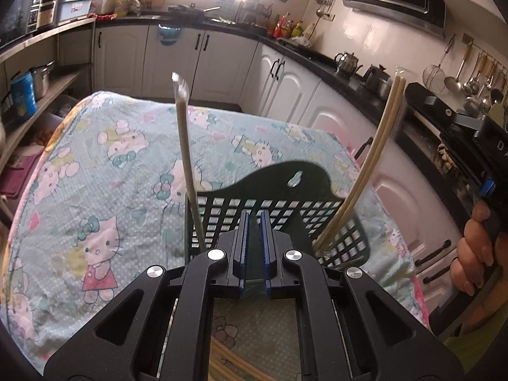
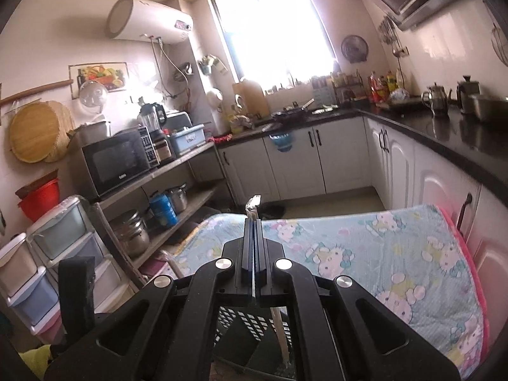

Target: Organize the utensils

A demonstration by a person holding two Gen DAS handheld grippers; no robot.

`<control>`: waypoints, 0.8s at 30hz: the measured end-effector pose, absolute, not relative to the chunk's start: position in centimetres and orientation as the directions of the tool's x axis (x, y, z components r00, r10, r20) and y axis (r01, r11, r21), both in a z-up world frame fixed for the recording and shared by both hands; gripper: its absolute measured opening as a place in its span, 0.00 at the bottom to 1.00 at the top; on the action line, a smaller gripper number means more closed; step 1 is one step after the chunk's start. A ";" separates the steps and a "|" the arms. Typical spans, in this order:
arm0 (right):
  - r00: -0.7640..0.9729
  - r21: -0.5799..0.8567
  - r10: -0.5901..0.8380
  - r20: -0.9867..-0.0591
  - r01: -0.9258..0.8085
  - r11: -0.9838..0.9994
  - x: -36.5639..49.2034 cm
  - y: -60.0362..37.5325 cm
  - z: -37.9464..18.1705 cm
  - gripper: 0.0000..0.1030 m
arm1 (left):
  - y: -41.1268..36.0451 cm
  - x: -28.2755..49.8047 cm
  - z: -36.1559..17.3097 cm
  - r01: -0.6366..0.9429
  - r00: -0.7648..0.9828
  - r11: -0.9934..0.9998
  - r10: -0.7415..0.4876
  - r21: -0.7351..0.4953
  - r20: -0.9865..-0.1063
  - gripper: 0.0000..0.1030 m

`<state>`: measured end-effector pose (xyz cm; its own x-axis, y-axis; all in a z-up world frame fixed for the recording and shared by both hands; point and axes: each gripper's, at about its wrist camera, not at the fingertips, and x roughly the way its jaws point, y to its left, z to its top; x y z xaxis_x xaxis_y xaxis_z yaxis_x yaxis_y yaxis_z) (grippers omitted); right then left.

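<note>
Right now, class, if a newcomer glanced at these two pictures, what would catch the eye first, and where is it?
First, the black lattice utensil basket on the Hello Kitty tablecloth, just ahead of the left gripper, which looks nearly shut on a thin clear edge. A fork stands at the basket's left side and a pair of chopsticks leans out at its right. In the right wrist view, the right gripper is shut on a thin metal utensil.

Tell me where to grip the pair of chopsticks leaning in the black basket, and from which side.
Grip the chopsticks on the bare shaft above the black basket rim, coming from above and the open side. They lean up and out to the right, lower ends buried in the mesh.
</note>
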<state>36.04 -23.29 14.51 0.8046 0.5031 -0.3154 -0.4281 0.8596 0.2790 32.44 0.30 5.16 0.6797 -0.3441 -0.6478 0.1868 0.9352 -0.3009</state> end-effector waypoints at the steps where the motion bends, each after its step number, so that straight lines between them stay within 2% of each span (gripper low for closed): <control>1: 0.801 0.282 0.503 -0.323 -0.426 0.860 36.2 -23.2 14.0 0.01 | 0.2 32.5 4.9 0.187 0.678 0.936 -0.342 -0.297 -0.651 0.02; 12: 0.750 0.318 0.521 -0.408 -0.418 0.851 36.9 -22.0 9.8 0.01 | -0.2 32.6 3.1 0.184 0.671 0.952 -0.303 -0.244 -0.677 0.03; 17: 0.726 0.335 0.521 -0.449 -0.404 0.851 36.9 -22.4 8.8 0.01 | -0.3 32.3 3.0 0.194 0.670 0.955 -0.295 -0.223 -0.681 0.13; 24: 0.712 0.325 0.507 -0.487 -0.391 0.861 36.6 -23.0 8.4 0.01 | -0.2 32.1 3.1 0.197 0.669 0.955 -0.296 -0.222 -0.681 0.21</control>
<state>36.58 -23.02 8.41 0.7116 0.5067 -0.4868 -0.3909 0.8611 0.3250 32.14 -0.20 3.06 0.6693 -0.2963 -0.6814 0.1970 0.9550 -0.2218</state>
